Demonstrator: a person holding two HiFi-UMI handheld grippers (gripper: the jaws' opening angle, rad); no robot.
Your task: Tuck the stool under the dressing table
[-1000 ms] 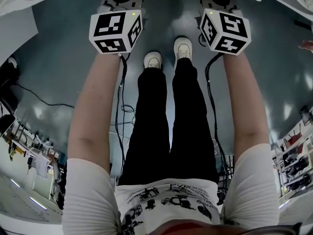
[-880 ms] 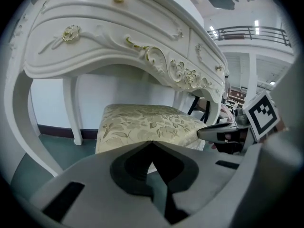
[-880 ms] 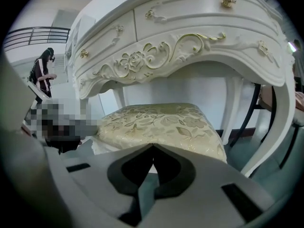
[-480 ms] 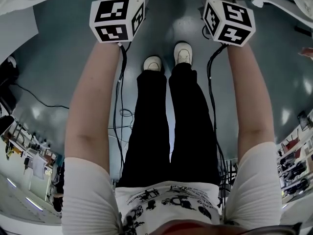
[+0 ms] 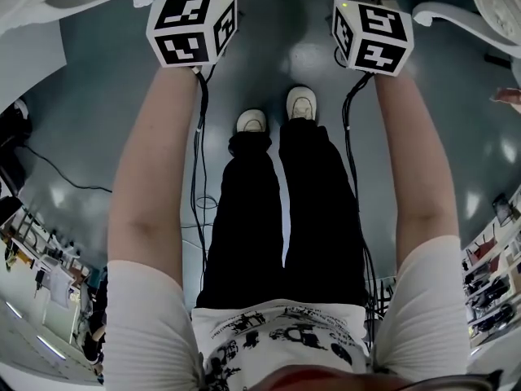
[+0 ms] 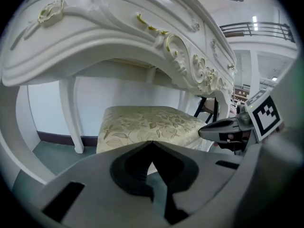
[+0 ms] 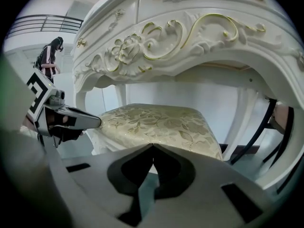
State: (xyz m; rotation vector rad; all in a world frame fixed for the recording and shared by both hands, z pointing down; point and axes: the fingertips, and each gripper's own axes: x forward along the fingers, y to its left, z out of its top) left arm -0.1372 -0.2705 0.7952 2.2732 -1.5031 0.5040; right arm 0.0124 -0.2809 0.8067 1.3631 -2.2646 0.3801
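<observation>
Head view: two marker cubes ride ahead of the person's arms, above two shoes on the floor; the cubes sit higher in frame, and the shoes lower, than a second ago. Only the gripper views show the one stool, standing under the one table between its legs. The left hand-held gripper and right hand-held gripper each have jaws pressed together, with nothing between them.

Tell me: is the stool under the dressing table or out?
Under, at least mostly: the stool stands beneath the carved front of the dressing table, between its legs.
</observation>
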